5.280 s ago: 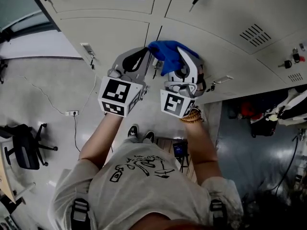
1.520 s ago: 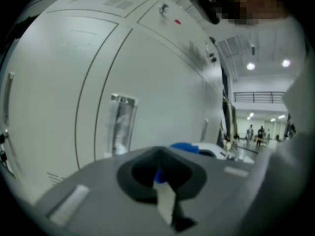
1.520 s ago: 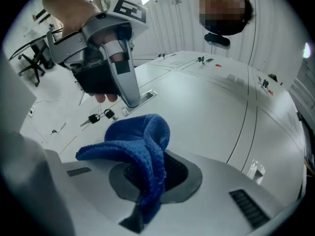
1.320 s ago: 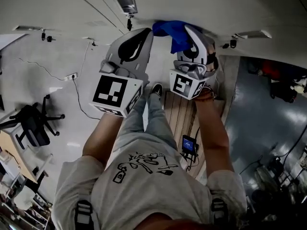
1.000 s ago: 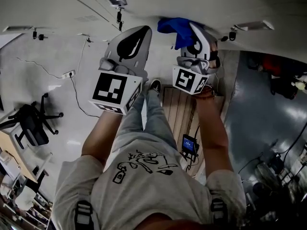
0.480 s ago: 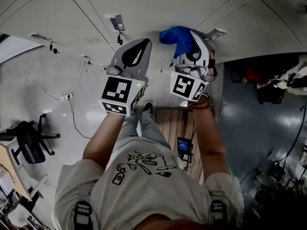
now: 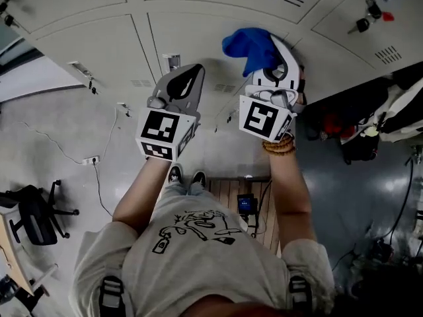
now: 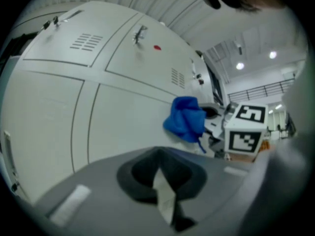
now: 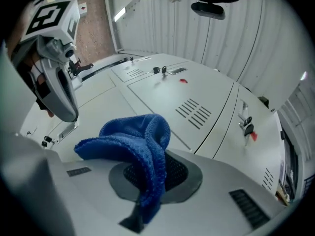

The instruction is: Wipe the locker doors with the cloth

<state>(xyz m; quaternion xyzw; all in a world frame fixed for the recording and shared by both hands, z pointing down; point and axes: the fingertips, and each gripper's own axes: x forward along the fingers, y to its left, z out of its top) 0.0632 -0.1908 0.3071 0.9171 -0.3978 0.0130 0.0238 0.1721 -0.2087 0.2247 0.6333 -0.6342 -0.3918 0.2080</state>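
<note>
Head view: the right gripper (image 7: 274, 51) holds a bunched blue cloth (image 7: 246, 43) up at the pale locker doors (image 7: 198, 32). The left gripper (image 7: 188, 78) points at the same doors just beside it.

Left gripper view: its jaws are closed together on nothing, and the cloth (image 8: 185, 118) hangs to their right.

Right gripper view: the jaws are clamped on the cloth (image 9: 142, 146), which folds over their tip toward the doors (image 9: 162, 97).
</note>
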